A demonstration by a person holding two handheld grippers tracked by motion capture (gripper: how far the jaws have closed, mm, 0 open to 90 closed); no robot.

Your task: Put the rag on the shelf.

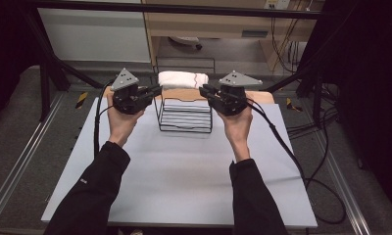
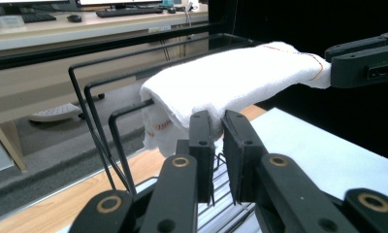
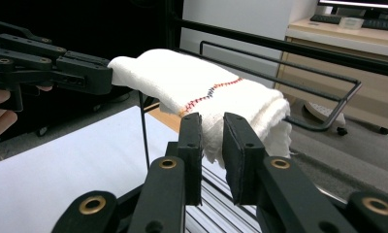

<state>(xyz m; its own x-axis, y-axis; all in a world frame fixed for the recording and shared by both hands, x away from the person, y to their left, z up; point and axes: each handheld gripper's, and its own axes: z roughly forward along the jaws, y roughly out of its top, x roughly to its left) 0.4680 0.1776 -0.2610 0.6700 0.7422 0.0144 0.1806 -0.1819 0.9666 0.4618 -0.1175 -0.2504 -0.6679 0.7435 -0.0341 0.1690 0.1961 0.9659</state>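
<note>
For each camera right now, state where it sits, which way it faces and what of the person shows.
High view: above the person's side, looking forward and down on the table, wire rack and white towel; both forearms, left gripper, right gripper.
Left gripper view: behind its own jaws, clamped on the towel's end.
Right gripper view: the same from the opposite end; fingers at left.
Shared: towel and rack.
</note>
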